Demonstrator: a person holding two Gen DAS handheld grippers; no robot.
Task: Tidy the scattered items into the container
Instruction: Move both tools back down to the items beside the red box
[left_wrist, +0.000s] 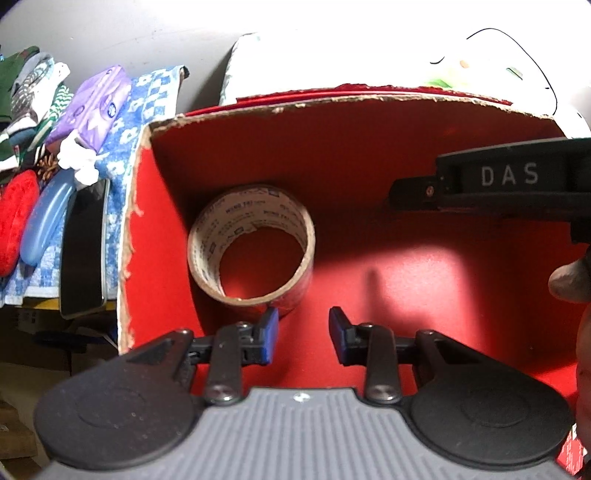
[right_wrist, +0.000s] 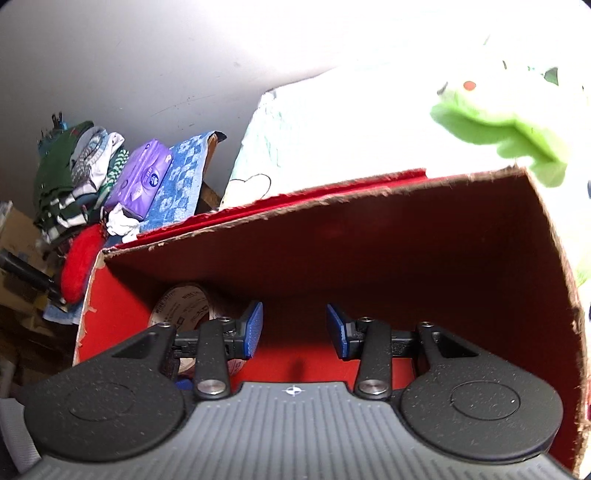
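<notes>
A red cardboard box with torn brown edges fills the left wrist view. A roll of tape lies on the box floor near its left wall. My left gripper hangs over the box floor just right of the roll, open, with nothing between its blue pads. The right gripper's black body marked DAS reaches in from the right. In the right wrist view my right gripper is open and empty above the same box, with the tape roll partly hidden behind its left finger.
Left of the box lie a dark phone, a blue case, a red plush item, a purple tissue pack on a blue checked towel, and folded clothes. A green plush toy sits behind the box.
</notes>
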